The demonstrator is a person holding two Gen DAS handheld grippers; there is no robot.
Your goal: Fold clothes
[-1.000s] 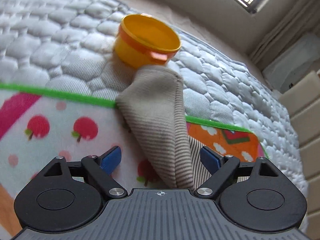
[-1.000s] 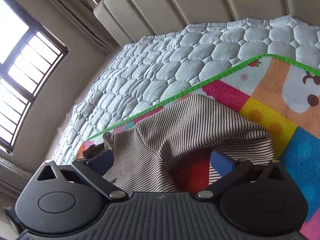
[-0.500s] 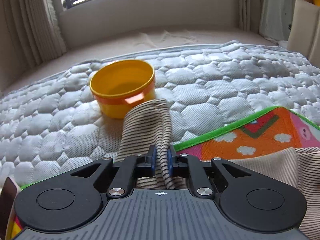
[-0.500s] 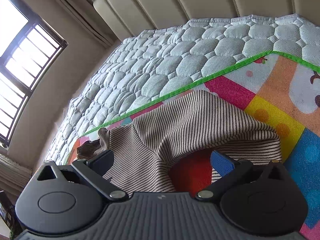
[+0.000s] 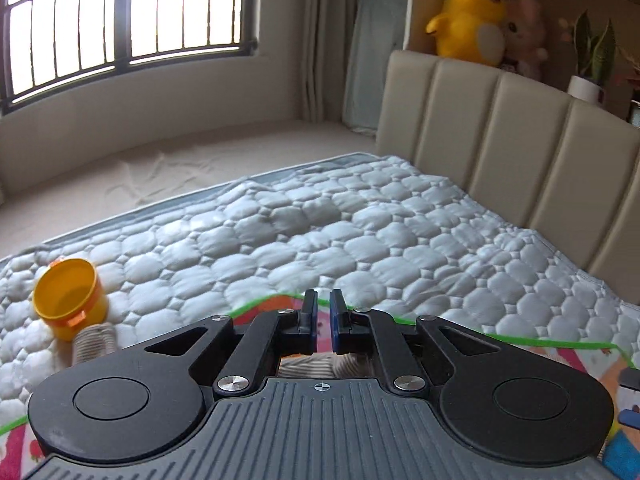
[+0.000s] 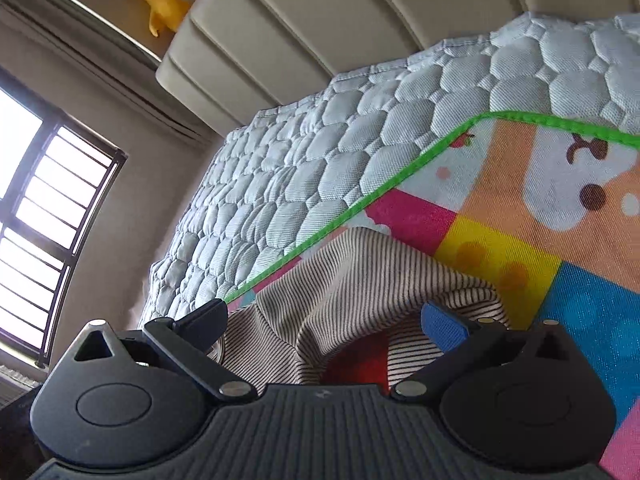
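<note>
The striped beige garment (image 6: 344,280) lies bunched on the colourful play mat (image 6: 520,216) on the bed. My right gripper (image 6: 324,320) is open, its fingers either side of a raised fold of the garment. My left gripper (image 5: 323,314) is nearly shut with a thin gap between the pads; no cloth shows between the tips. Striped cloth (image 5: 316,366) shows just below, behind the fingers, and whether it is pinched cannot be told. A sleeve end (image 5: 94,344) lies by the cup.
A yellow-orange plastic cup (image 5: 68,298) lies on the quilted mattress (image 5: 360,232) at left. A padded beige headboard (image 5: 500,128) stands at the back right with a yellow plush duck (image 5: 468,20) above it. A barred window (image 5: 120,24) is behind.
My left gripper closed on the sleeve, then lifted and swung right; the cup and sleeve end now lie far left. My right gripper stayed open over the garment, shifting slightly.
</note>
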